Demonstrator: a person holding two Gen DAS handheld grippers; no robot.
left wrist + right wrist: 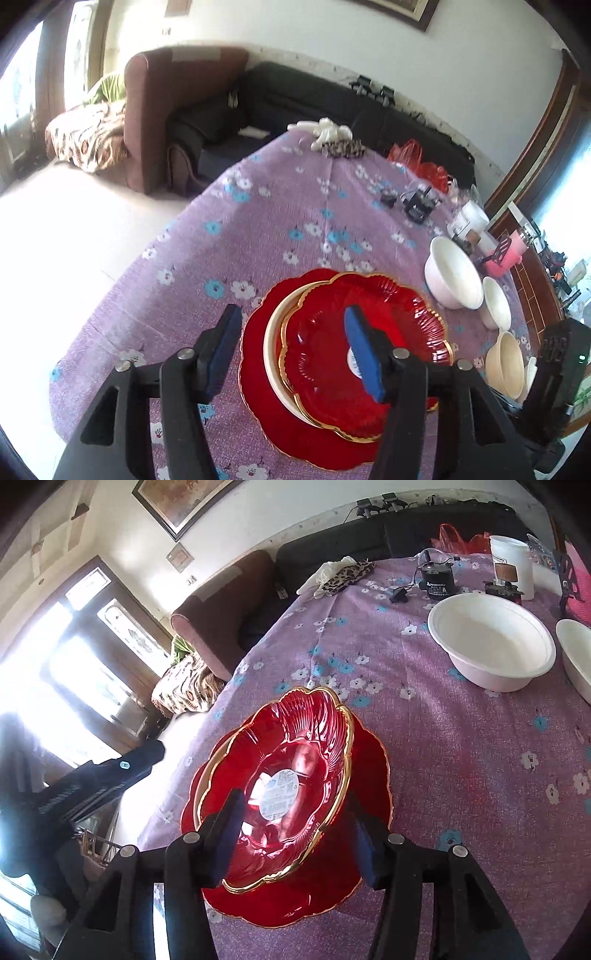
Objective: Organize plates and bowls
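Observation:
A gold-rimmed red glass dish lies off-centre on top of a cream plate, which rests on a large red plate. My left gripper hovers open above the stack's left side. One pad is over the glass dish and the other is over the cloth, and neither grips anything. My right gripper is open, with the dish's near rim between its fingers and the pads not pressing on it. A large white bowl, a smaller white bowl and a cream bowl stand to the right.
The purple floral tablecloth covers the table, whose left edge drops to the floor. At the far side lie a black device, a white tub, a red bag and a leopard-print cloth. A sofa and an armchair stand beyond.

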